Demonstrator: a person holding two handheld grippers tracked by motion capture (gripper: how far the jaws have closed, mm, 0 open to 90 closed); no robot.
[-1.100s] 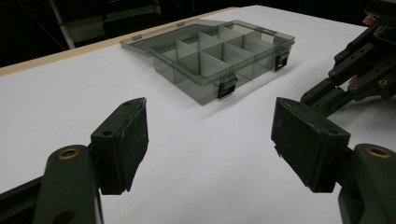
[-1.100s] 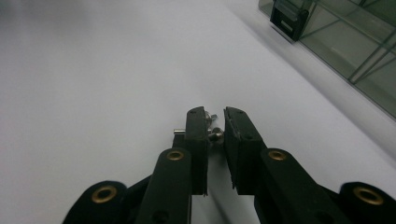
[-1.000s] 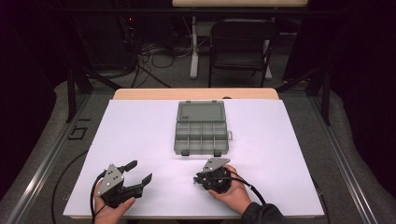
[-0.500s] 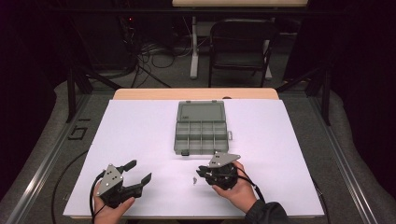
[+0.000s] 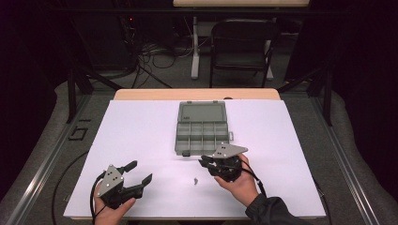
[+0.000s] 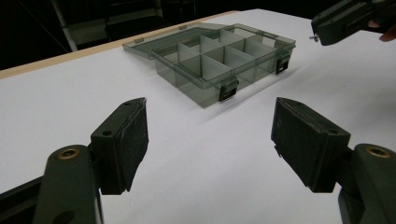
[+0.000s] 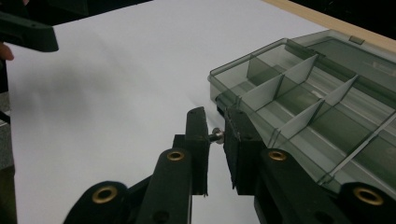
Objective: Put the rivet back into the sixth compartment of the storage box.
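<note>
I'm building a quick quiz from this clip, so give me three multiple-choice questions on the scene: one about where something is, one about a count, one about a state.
1. Where does the small screw sit?
A. in a compartment
B. between the right gripper's jaws
C. under the left gripper

2. How many black latches show on the organizer box's front wall?
A. two
B. none
C. five

3. How is the box's lid?
A. shut
B. removed and set aside
C. open, lying flat behind the box

Answers: 1 B, the right gripper view shows the jaws pinching it; 2 A, the left gripper view shows both; 3 C, the high view shows it folded back.
</note>
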